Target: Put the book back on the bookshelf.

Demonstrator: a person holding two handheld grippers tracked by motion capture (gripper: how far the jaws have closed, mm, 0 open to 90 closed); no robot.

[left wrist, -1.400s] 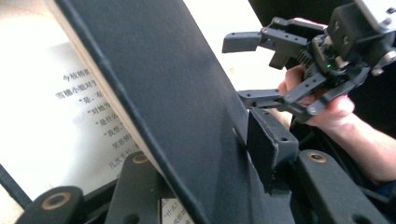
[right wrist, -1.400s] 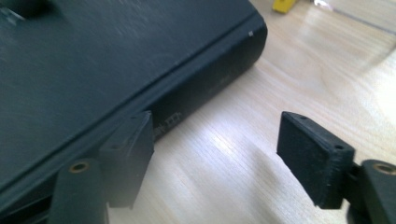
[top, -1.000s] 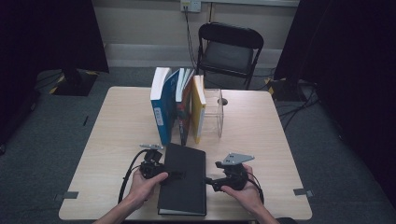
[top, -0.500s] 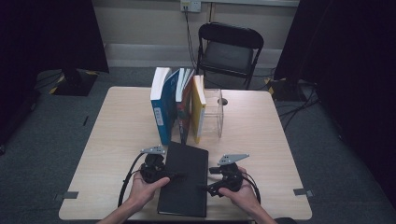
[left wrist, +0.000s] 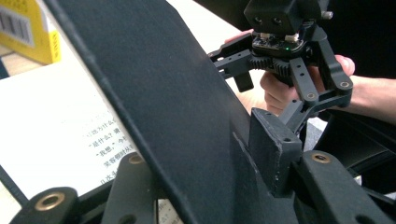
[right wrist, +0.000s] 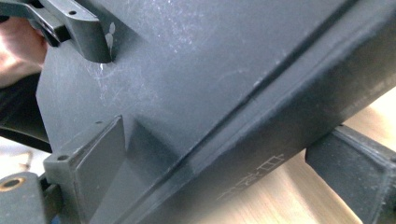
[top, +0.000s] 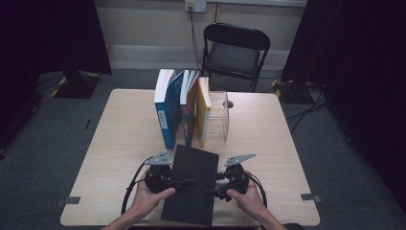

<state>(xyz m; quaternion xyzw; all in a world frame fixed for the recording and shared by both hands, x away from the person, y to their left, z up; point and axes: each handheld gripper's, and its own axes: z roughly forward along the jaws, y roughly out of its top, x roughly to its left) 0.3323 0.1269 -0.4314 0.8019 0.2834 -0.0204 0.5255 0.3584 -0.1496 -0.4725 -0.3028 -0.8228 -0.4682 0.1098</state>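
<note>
Black book (top: 190, 184) at the table's near edge now tilts up, its cover probably opening: left gripper (top: 178, 182) clenches the cover, right gripper (top: 216, 188) clamps the spine.

small chinese print on the open white page (left wrist: 70, 135) – a barcode on the yellow book (left wrist: 28, 28).

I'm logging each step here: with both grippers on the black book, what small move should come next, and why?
Probably tip the black book upright. The left gripper clamps its cover edge, the right gripper its spine side; the standing books beside the clear bookend suggest it belongs there.
</note>
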